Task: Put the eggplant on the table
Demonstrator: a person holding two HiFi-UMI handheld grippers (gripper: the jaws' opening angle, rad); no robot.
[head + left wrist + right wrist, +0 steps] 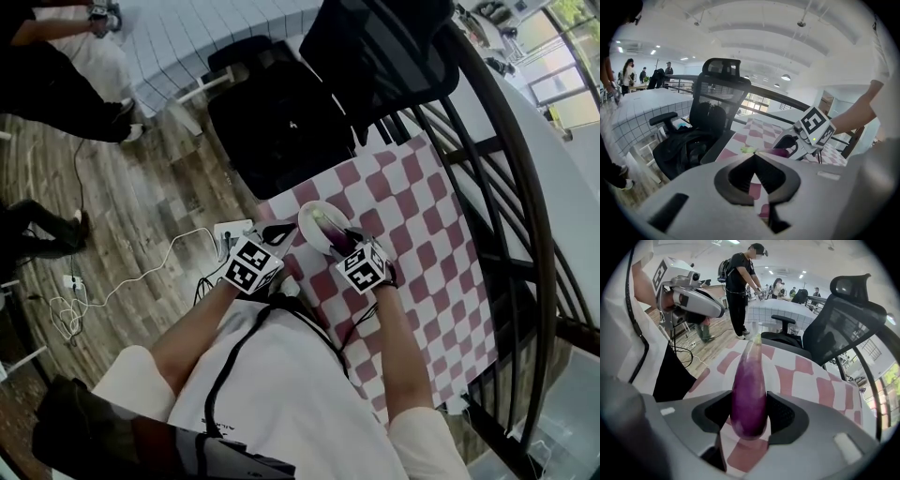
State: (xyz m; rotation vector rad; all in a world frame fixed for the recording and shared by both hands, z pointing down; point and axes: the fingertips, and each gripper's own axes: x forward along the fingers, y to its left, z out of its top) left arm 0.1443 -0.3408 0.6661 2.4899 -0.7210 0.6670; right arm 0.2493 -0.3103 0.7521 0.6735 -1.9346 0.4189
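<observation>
Purple and glossy, the eggplant [749,390] is pinched near its fat end between the pads of the right tool [749,414]. Its slim stalk end points away over the red-and-white checked cloth on the desk [811,380]; whether it touches the cloth I cannot tell. I judge it fairly light and firm but easily bruised, with a waxy skin that could slide, so the broad belly where it is gripped looks the safest hold. Off to the side, the left tool [753,159] has its jaws pressed together on nothing. No brand, label or legible writing shows on the eggplant or cloth; the cubes on the tools bear only black-and-white square markers.
</observation>
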